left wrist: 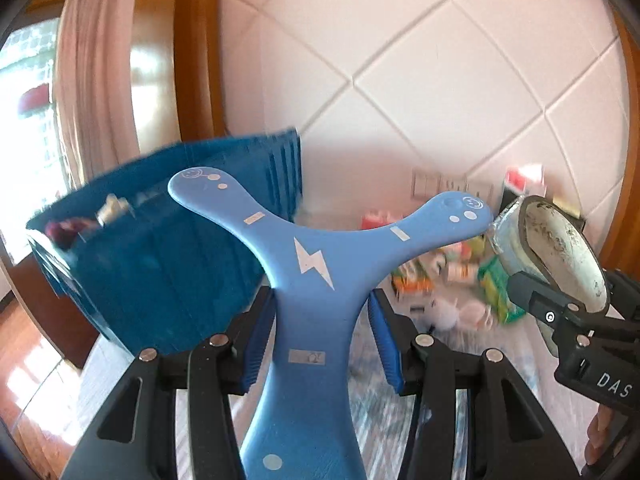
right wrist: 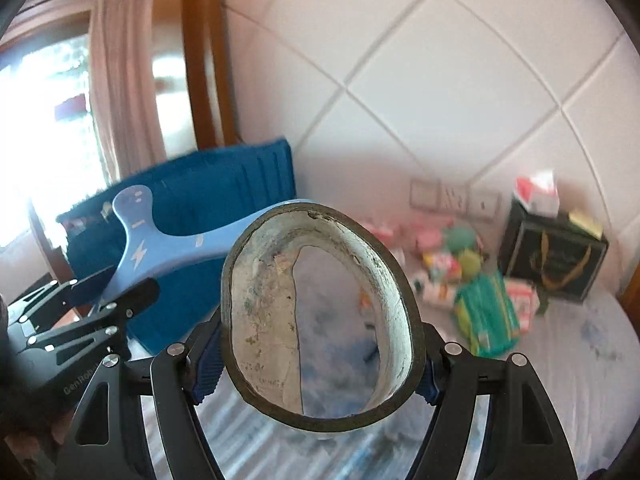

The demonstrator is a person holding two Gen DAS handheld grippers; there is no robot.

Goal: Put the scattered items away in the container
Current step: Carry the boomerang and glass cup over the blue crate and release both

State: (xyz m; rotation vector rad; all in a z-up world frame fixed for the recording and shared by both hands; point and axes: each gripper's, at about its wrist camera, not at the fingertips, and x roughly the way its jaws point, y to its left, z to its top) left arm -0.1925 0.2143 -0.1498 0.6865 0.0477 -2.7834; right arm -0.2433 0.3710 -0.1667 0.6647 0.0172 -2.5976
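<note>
A light-blue three-armed boomerang [left wrist: 312, 280] with a white lightning bolt stands up between the blue pads of my left gripper [left wrist: 322, 320], which is shut on its stem. My right gripper [right wrist: 320, 368] is shut on a worn tape roll [right wrist: 248, 320], squeezed into an oval, dark outside and whitish inside. The left wrist view shows the right gripper [left wrist: 576, 296] and the tape roll [left wrist: 560, 248] at the right. The right wrist view shows the left gripper [right wrist: 116, 284] and the boomerang [right wrist: 160, 248] at the left. Behind and left stands the blue container [left wrist: 160, 272], with small items inside.
Small packets and toys lie scattered on a patterned cloth [right wrist: 560, 380], among them a green packet [right wrist: 488, 320]. A black gift bag [right wrist: 552, 252] stands at the right by the padded wall. Wall switches [right wrist: 452, 198] sit low behind. A curtain [left wrist: 96, 60] and window are at the left.
</note>
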